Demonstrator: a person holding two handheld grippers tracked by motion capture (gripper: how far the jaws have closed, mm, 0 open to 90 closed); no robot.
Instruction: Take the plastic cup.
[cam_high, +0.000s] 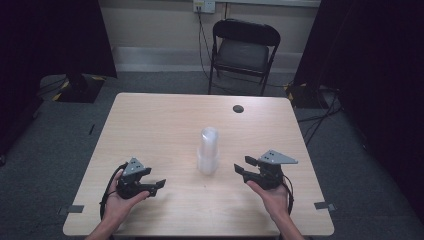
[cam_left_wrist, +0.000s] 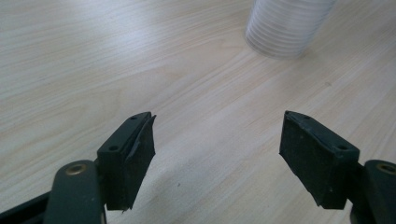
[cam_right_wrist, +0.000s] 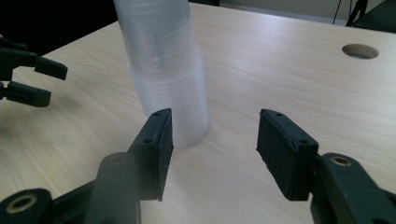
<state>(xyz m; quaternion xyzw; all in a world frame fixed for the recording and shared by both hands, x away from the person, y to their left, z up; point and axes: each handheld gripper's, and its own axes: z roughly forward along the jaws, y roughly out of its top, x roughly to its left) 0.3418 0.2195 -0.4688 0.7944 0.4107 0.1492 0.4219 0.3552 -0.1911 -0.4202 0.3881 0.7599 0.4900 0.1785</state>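
Observation:
A tall stack of clear plastic cups (cam_high: 208, 150) stands upright near the middle of the wooden table (cam_high: 160, 120). My left gripper (cam_high: 156, 184) rests low at the front left, held in a hand, jaws open and empty. In the left gripper view the stack (cam_left_wrist: 286, 28) is ahead and to the right of the left gripper (cam_left_wrist: 218, 116). My right gripper (cam_high: 243, 165) hovers just right of the stack, pointing at it. The right gripper view has the stack (cam_right_wrist: 163, 70) close ahead and left of the gap in the right gripper (cam_right_wrist: 215, 114), whose jaws stand apart with nothing between them.
A round cable hole (cam_high: 238, 108) is in the table's far right part. A black folding chair (cam_high: 243, 50) stands behind the table, with dark curtains on both sides. The left gripper (cam_right_wrist: 44, 81) appears at the left edge of the right gripper view.

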